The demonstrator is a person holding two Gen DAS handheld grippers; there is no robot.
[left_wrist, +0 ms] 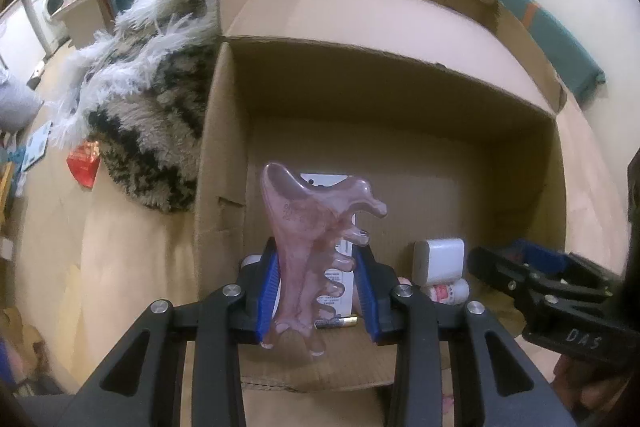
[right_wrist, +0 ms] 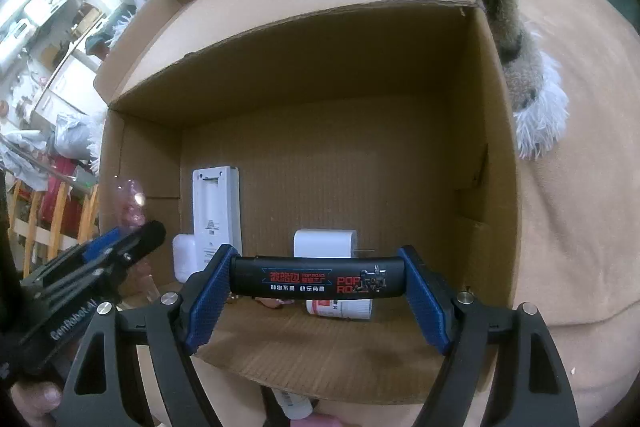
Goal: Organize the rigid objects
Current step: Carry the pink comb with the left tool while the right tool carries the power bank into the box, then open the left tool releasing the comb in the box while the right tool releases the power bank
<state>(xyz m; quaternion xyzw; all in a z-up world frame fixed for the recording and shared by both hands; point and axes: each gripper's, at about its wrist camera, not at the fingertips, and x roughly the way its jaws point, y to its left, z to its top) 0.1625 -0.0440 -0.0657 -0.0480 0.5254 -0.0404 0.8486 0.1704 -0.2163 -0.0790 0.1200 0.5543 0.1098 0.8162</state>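
Note:
My left gripper [left_wrist: 318, 291] is shut on a pink marbled comb-shaped scraper [left_wrist: 312, 251], held upright over the near edge of an open cardboard box [left_wrist: 224, 131]. My right gripper [right_wrist: 316, 287] is shut on a black bar with red and white print [right_wrist: 316, 279], held crosswise above the box's near edge [right_wrist: 320, 359]. Inside the box lie a white remote [right_wrist: 216, 211], a white charger block [left_wrist: 438, 261] [right_wrist: 324, 243], a small white bottle with a red label [left_wrist: 448, 291] [right_wrist: 340, 309] and a battery [left_wrist: 336, 323]. Each gripper shows in the other's view: the right one [left_wrist: 532, 275], the left one [right_wrist: 104, 259].
The box stands on a tan bedsheet [left_wrist: 120, 247]. A shaggy black-and-white blanket [left_wrist: 152, 115] lies against the box's left side, with a red packet [left_wrist: 84, 167] beside it. A teal cushion [left_wrist: 560, 39] lies at the right. Another white bottle [right_wrist: 292, 403] lies under the right gripper.

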